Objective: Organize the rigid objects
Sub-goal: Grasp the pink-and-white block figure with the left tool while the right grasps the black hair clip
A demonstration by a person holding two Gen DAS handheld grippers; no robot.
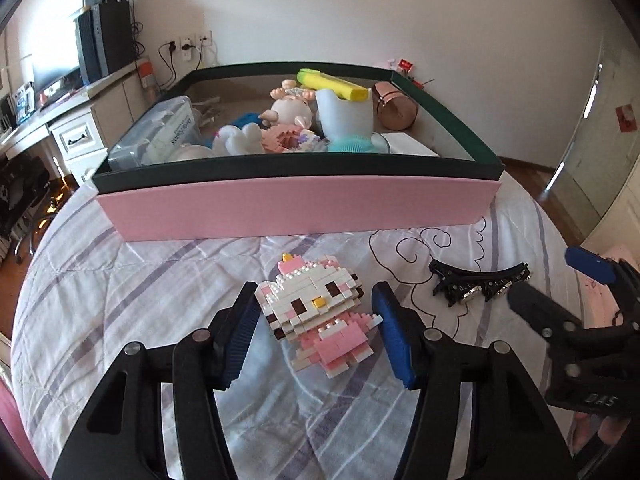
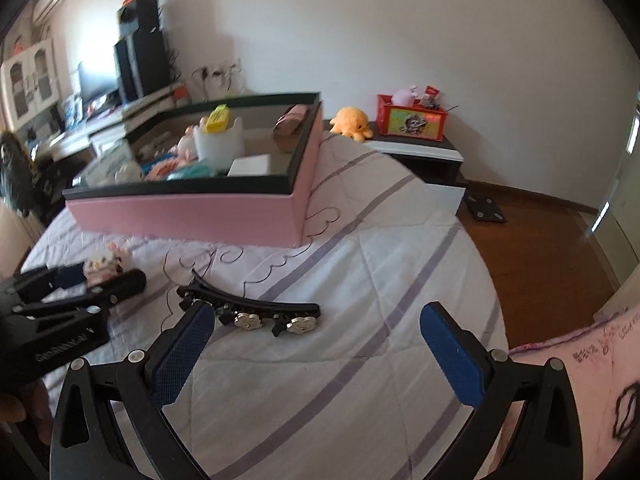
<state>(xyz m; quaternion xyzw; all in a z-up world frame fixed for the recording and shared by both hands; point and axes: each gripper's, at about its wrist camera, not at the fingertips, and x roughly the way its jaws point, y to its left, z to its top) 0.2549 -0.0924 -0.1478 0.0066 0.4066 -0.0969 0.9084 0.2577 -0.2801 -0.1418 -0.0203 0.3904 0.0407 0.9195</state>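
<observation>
A pink-and-white brick-built cat figure [image 1: 316,314] lies on the striped bedspread, between the two fingers of my open left gripper [image 1: 316,300]; the pads flank it without touching. It shows small in the right wrist view [image 2: 105,266]. A black hair clip with silver flowers [image 1: 478,284] lies to its right, also in the right wrist view [image 2: 250,308]. My right gripper [image 2: 320,320] is open and empty, just behind the clip; it appears in the left wrist view [image 1: 560,280]. A pink box with a dark rim [image 1: 296,208] holds several toys.
The box [image 2: 192,212] stands on the bed beyond both objects, holding a yellow marker [image 1: 332,84], a white cup [image 1: 344,112] and a copper cylinder [image 1: 396,106]. A nightstand with an orange plush [image 2: 354,122] is at the right. The bed edge and wooden floor [image 2: 532,248] lie right.
</observation>
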